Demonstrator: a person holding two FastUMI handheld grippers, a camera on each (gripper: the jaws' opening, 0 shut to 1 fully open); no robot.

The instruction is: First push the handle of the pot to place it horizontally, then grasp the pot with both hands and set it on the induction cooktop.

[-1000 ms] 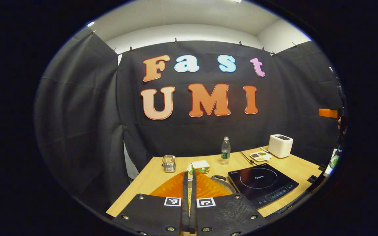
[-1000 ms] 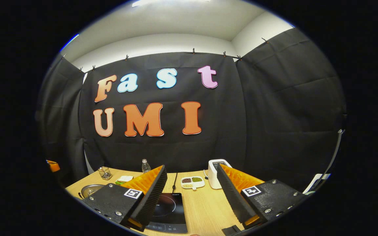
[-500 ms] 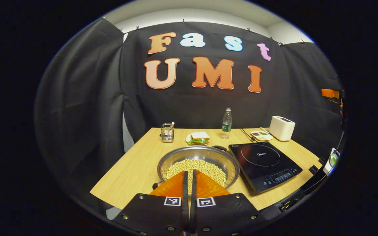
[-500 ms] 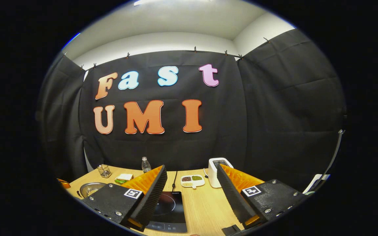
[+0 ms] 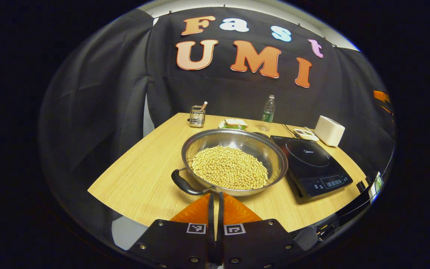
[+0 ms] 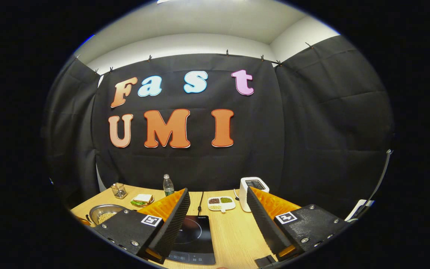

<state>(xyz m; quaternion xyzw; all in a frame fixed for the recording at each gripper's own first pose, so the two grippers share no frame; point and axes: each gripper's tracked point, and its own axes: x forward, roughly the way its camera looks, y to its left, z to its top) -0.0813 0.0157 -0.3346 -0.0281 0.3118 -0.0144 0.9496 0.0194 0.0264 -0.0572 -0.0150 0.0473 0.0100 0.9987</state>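
Pot (image 5: 234, 160): steel, heaped with beans, on table (image 5: 144, 179), just beside induction cooktop (image 5: 312, 164) at its 3 o'clock; black handle (image 5: 185, 184) at pot's 7 o'clock.

Left gripper (image 5: 215, 203): fingers pressed together, empty, just short of the rim.

Right gripper (image 6: 218, 220): fingers wide apart, empty, above cooktop.

Risk: a hard shove may spill beans or knock pot into cooktop.

Left gripper view near pot (image 5: 233, 164), angled down; right gripper view farther, level

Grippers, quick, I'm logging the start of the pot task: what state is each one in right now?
Left gripper: shut, holding nothing, just short of the pot.
Right gripper: open, empty, above the induction cooktop.
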